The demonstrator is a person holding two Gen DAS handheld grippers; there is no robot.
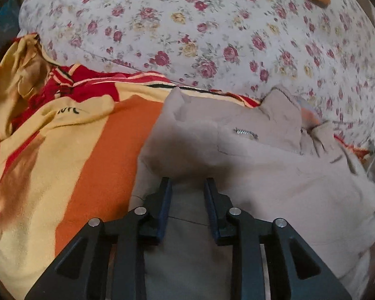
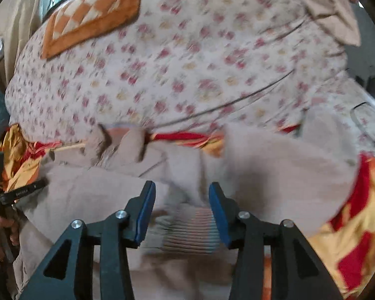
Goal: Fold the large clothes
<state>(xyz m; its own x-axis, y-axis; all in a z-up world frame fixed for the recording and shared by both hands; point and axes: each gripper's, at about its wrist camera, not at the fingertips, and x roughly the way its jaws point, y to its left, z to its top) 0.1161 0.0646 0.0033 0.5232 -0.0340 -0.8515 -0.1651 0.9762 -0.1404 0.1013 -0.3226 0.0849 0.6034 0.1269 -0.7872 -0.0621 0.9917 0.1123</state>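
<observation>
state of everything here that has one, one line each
beige jacket: lying on the bed, partly folded, chest zip closed
ribbed cuff: between the right pads, not pinched
left gripper: open, over the jacket
right gripper: open, astride the cuff
floral quilt: bunched behind the jacket

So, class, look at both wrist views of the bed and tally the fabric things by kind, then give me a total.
Beige jacket: 1
Floral quilt: 1
Red, orange and yellow blanket: 1
Orange-and-white checked cloth: 1
Total: 4
</observation>
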